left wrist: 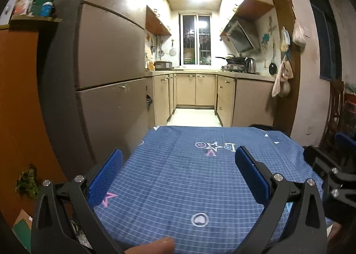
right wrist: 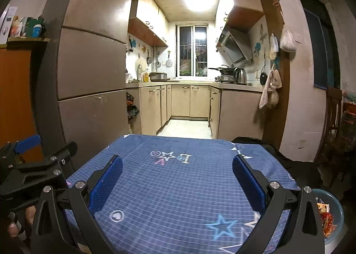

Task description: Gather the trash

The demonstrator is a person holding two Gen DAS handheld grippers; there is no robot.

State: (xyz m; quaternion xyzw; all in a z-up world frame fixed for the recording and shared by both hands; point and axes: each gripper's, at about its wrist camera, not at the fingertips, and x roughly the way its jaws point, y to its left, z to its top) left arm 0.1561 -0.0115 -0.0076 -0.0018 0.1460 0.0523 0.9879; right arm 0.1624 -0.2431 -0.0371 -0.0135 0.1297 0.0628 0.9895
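My left gripper (left wrist: 179,164) hangs open over a table with a blue checked cloth (left wrist: 178,187); nothing is between its blue pads (left wrist: 106,178). My right gripper (right wrist: 178,171) is open too, above the same cloth (right wrist: 169,193), and holds nothing. No trash shows on the cloth in either view. At the lower right of the right wrist view, beside the table edge, a teal round bin (right wrist: 337,202) holds red and orange wrappers (right wrist: 326,218), half hidden by the gripper's arm.
A tall brown fridge (left wrist: 106,64) and an orange cabinet (left wrist: 20,98) stand left of the table. A narrow kitchen with beige cupboards (left wrist: 195,91) lies beyond its far edge. A dark bag (right wrist: 289,160) sits at the table's far right corner, and a wooden chair (right wrist: 333,124) beyond it.
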